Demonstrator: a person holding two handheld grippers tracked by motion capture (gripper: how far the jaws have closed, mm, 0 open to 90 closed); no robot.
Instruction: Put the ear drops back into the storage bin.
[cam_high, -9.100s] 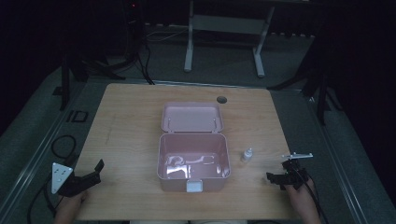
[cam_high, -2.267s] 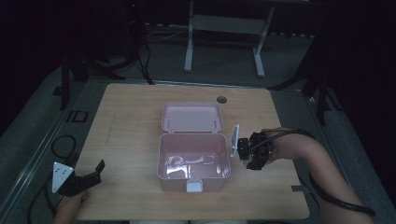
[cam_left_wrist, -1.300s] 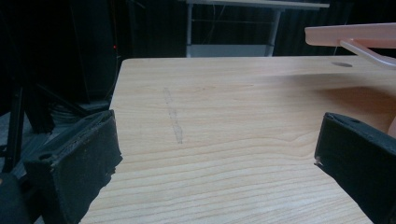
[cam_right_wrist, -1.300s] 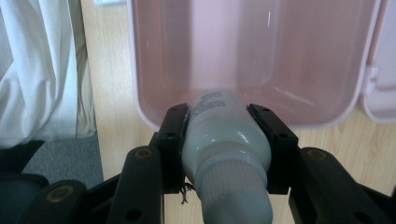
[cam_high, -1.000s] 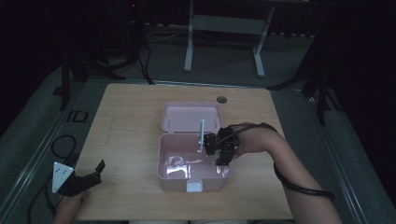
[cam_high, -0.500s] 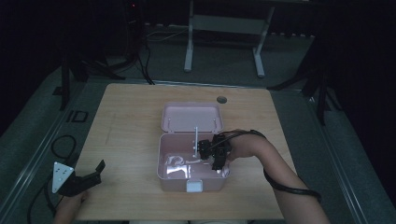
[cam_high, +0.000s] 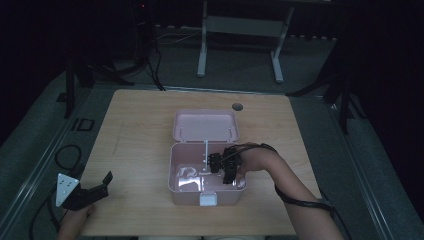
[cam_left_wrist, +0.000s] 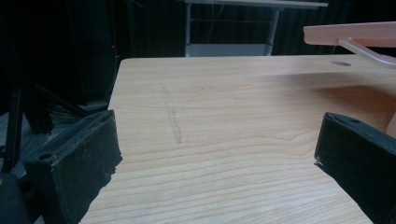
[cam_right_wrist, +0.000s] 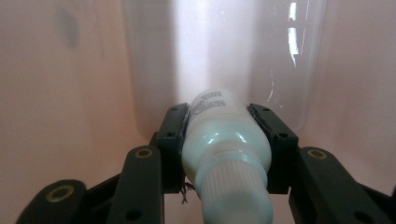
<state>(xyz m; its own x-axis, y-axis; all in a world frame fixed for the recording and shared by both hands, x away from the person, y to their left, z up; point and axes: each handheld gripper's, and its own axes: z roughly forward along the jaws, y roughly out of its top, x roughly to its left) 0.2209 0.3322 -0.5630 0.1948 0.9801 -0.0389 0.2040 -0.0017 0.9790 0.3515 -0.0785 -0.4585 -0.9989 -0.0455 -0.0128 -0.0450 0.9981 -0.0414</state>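
**A:** Start with the big picture. How far along does this look?

**B:** The wooden table (cam_high: 140, 130) carries one large thing, the pink box (cam_high: 186, 192), standing open with its lid (cam_high: 205, 125) tipped up at the far side. The right gripper (cam_high: 214, 163) is over the box's right half, with the person's forearm reaching in from the lower right. I'd judge the carrying part is nearly done: the thing is at the box, and what remains is setting it down inside and letting go.

**B:** Not released yet, mind.

**A:** What is it holding?

**B:** A small white bottle (cam_right_wrist: 224, 140), clamped between the two black jaws in the right gripper view. Its ribbed cap points back at the camera and its printed label faces up. Pale pink box wall lies behind it, and something clear and rounded lies just beyond the bottle; I can't tell what that is.

**A:** Is the bottle touching the box floor?

**B:** I can't tell. It looks close to the pink surface, but contact isn't visible.

**A:** Anything already in the box?

**B:** There are pale, glossy shapes on the left of the floor in the high view, too faint to name.

**A:** And the other hand?

**B:** The left gripper (cam_high: 95, 187) rests at the table's near left corner, well apart from the box, its jaws spread wide with nothing between them. It seems to have no part in this step.
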